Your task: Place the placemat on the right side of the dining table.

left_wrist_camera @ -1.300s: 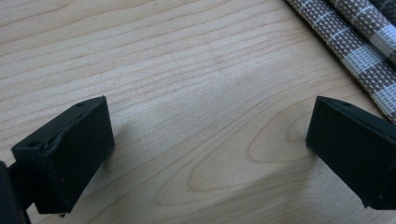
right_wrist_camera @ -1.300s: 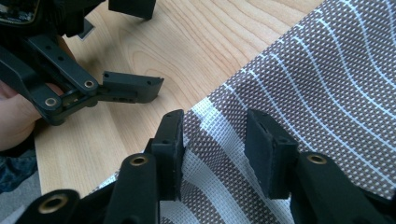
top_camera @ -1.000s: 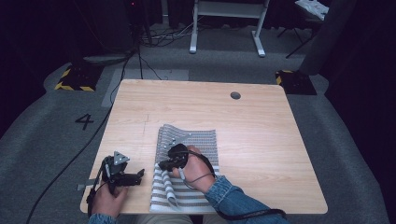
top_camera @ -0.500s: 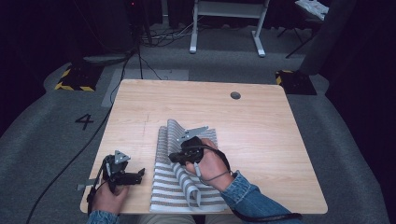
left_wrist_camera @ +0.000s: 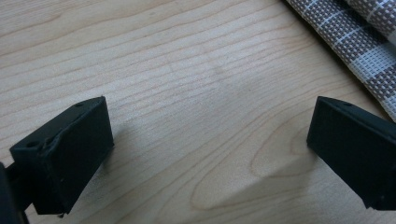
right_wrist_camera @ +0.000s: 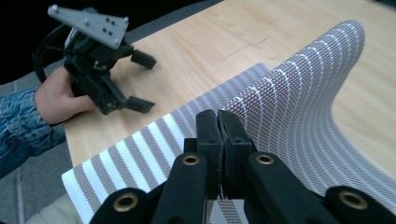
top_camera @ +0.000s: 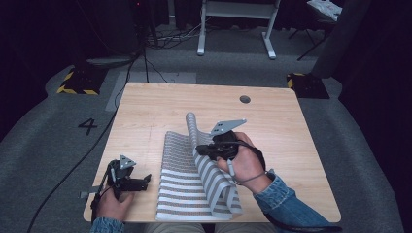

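Striped mat — right edge lifted, curling.

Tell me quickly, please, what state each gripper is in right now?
Left gripper: open, holding nothing, jaws wide above the bare table.
Right gripper: shut on the striped mat, with one edge lifted off the table.

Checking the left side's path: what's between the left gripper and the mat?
Bare table between the left gripper and the mat, in the high view.
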The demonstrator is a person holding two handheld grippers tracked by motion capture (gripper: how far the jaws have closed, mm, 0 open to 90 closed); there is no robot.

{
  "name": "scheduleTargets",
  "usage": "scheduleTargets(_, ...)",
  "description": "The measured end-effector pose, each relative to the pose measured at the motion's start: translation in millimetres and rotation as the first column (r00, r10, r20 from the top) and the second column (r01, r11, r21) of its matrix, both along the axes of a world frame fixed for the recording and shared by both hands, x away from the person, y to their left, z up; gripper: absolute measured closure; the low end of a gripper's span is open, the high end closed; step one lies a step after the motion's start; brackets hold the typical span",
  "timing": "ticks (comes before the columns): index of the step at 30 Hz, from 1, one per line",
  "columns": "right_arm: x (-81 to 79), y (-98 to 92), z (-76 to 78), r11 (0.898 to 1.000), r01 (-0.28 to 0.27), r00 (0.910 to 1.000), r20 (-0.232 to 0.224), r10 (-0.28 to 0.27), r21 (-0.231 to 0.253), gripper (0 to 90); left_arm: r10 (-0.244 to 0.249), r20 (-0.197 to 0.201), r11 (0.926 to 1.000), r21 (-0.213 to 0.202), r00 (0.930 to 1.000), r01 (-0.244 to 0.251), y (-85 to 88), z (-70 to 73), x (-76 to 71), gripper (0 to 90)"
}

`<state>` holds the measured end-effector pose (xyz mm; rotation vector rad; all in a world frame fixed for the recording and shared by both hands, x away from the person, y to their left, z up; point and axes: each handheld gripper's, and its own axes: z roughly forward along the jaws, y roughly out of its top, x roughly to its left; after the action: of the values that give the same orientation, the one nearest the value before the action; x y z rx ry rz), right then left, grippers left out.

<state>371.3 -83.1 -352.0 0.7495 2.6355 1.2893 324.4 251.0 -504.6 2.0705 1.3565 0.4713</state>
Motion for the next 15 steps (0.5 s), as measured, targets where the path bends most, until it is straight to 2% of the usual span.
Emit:
scheduleTargets(2,1.9,-15.4,13.3,1.0,0.021,0.9995,0.025,-0.021,0.006,89.1,0.0,0.0,1.0,0.0,1.0,0.0,0.0,0.0,0.0,0.4)
scheduleTargets(7,6.7,-41.1,32.7,0.998,0.068,0.9948,0.075,-0.068,0.007,89.1,0.0,0.0,1.0,-0.001,1.0,0.0,0.0,0.0,0.1,0.5)
scheduleTargets(13,14.5,-71.0,49.4,0.991,0.133,0.984,0.118,-0.133,0.013,89.2,0.0,0.0,1.0,0.002,1.0,0.0,0.1,0.0,0.1,0.5)
scheduleTargets(15,16.1,-75.5,51.9,0.99,0.142,0.9816,0.127,-0.143,0.011,89.2,0.0,0.0,1.0,0.002,1.0,0.0,0.0,0.0,0.1,0.5)
